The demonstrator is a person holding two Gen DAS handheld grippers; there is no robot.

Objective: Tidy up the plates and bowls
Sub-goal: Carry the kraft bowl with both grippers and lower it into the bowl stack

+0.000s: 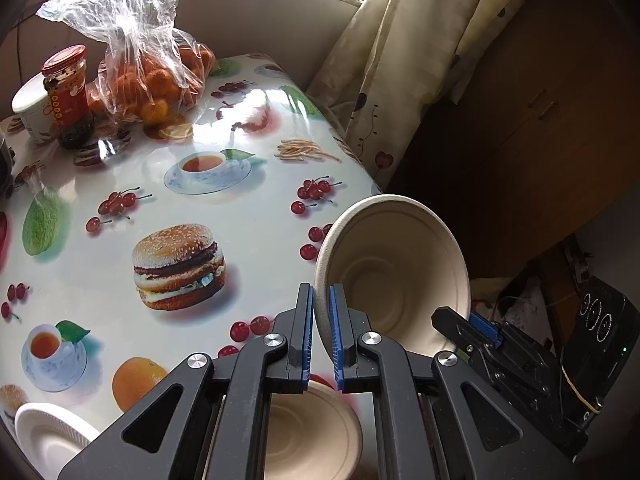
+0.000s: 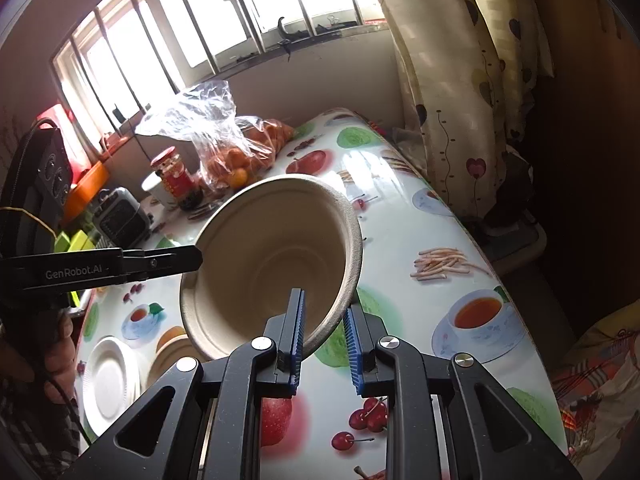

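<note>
A beige paper bowl (image 1: 392, 264) (image 2: 272, 256) hangs tilted on its side above the table's right edge. My left gripper (image 1: 321, 312) is shut on one side of its rim, and its black finger shows at the bowl's left edge in the right wrist view (image 2: 196, 258). My right gripper (image 2: 324, 320) pinches the opposite rim, with one pad inside the bowl and one outside; it also shows in the left wrist view (image 1: 468, 322). A second beige bowl (image 1: 316, 432) (image 2: 172, 356) rests on the table below. A white plate (image 1: 48, 432) (image 2: 108, 376) lies beside it.
The table (image 1: 240, 208) has a glossy food-print cloth. At its far end stand a plastic bag of oranges (image 1: 160, 80), a red-lidded jar (image 1: 68, 92) and a white cup (image 1: 30, 108). A curtain (image 1: 384, 60) and a dark wooden cabinet (image 1: 540, 120) border the right side.
</note>
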